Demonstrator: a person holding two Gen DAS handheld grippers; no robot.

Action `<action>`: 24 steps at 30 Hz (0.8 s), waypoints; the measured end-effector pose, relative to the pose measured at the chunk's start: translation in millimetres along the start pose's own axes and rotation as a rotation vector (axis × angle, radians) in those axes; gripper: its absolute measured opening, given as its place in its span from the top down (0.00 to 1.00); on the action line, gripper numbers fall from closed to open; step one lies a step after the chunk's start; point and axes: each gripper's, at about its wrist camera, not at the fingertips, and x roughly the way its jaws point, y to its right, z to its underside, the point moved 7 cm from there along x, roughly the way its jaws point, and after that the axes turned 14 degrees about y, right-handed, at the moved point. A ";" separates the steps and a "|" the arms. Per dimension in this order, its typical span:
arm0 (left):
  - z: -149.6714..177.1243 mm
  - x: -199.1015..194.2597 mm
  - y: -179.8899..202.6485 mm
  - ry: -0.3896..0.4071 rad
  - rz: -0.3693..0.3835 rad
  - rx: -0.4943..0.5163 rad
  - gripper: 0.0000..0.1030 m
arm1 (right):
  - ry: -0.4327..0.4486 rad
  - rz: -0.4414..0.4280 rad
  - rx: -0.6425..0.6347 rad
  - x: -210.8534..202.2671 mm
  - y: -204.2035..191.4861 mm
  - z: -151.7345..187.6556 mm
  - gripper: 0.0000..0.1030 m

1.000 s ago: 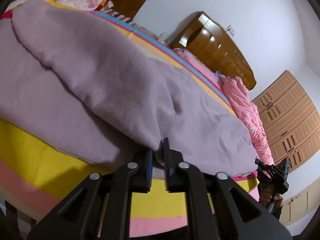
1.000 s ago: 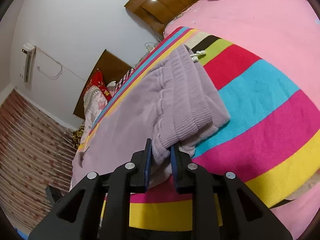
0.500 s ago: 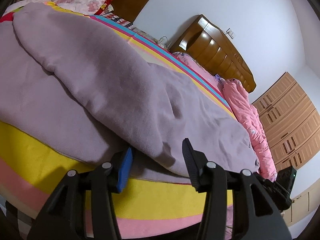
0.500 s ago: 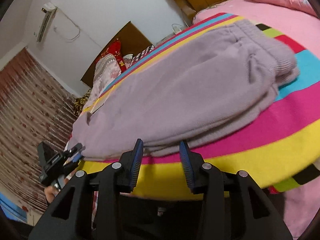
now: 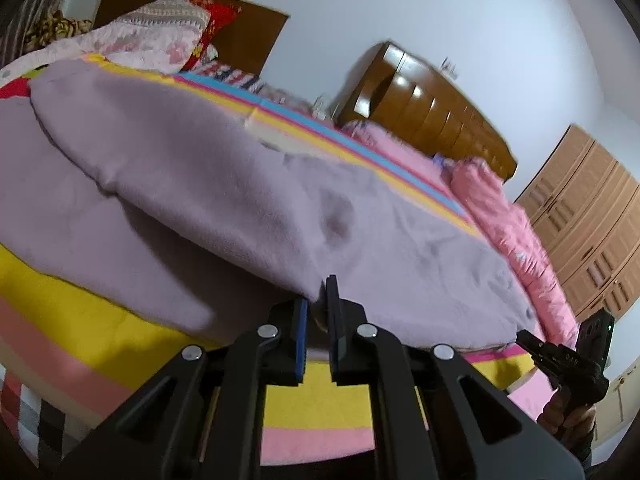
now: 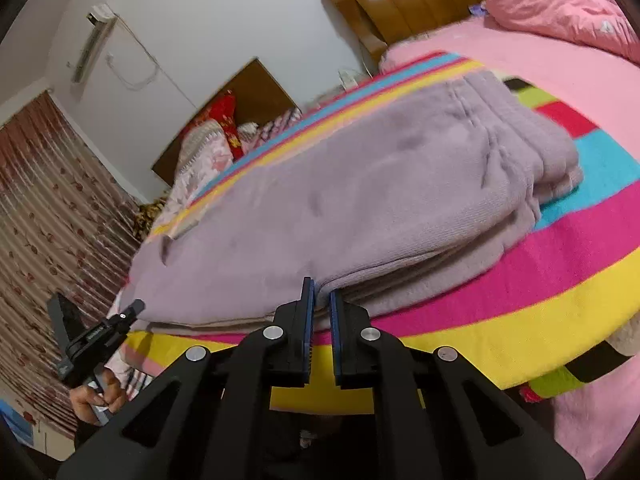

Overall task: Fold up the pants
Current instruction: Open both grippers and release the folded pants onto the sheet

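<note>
A: Where do the pants [image 5: 248, 200] lie, and what step is in hand?

B: They lie lengthways across the striped blanket [image 6: 560, 308] on the bed, one leg over the other, the waistband end bunched towards the pink quilt [image 6: 560, 4]. I judge this to be the re-grip along the near long edge, ahead of the next fold

A: And the grippers?

B: Both have just been closing. The left gripper [image 5: 318, 308] is clenched on the near edge of the upper leg; the lilac cloth runs down between its blue pads. The right gripper [image 6: 322, 304] is likewise pinched on the near edge further towards the waistband, with cloth between its jaws

A: Can one tell how many layers each has caught?

B: No, the fingers hide that

A: What does the next move call for?

B: Probably lifting both edges together and level, then carrying them over so the cloth lands flat. Should one hand lead, the fleece may skew or drag the lower leg along; thick, soft cloth like this could also slip from a shallow pinch
</note>
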 end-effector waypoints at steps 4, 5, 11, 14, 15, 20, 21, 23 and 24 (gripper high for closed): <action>15.3 12.3 -12.2 -0.061 -0.034 -0.039 0.93 | 0.001 0.002 -0.025 -1.4 0.1 1.9 0.94; 14.9 11.2 -11.5 -0.058 -0.040 -0.029 0.93 | 0.000 0.008 -0.037 -2.2 -0.6 1.4 0.94; 17.9 7.2 -11.3 -0.064 -0.058 -0.011 0.93 | -0.013 0.009 -0.031 -0.7 5.1 3.0 0.94; 14.0 3.9 -14.6 -0.061 -0.076 -0.020 0.81 | -0.044 0.029 -0.075 -5.7 0.0 2.7 0.78; 7.7 -3.8 -16.3 -0.030 -0.133 0.008 0.76 | -0.043 0.050 -0.108 -13.5 -1.6 0.6 0.71; -55.1 -48.7 34.1 0.228 -0.126 0.201 0.25 | 0.104 0.116 -0.325 -45.5 -16.8 -40.9 0.43; -65.4 -44.9 53.3 0.233 -0.084 0.235 0.17 | 0.112 0.126 -0.361 -39.7 -21.6 -52.9 0.43; -81.5 -15.3 107.1 0.189 0.031 0.355 0.05 | 0.066 0.123 -0.425 -13.1 -33.5 -70.2 0.36; -82.2 -0.4 123.5 0.153 0.075 0.381 0.03 | 0.037 0.123 -0.456 3.6 -38.9 -76.6 0.24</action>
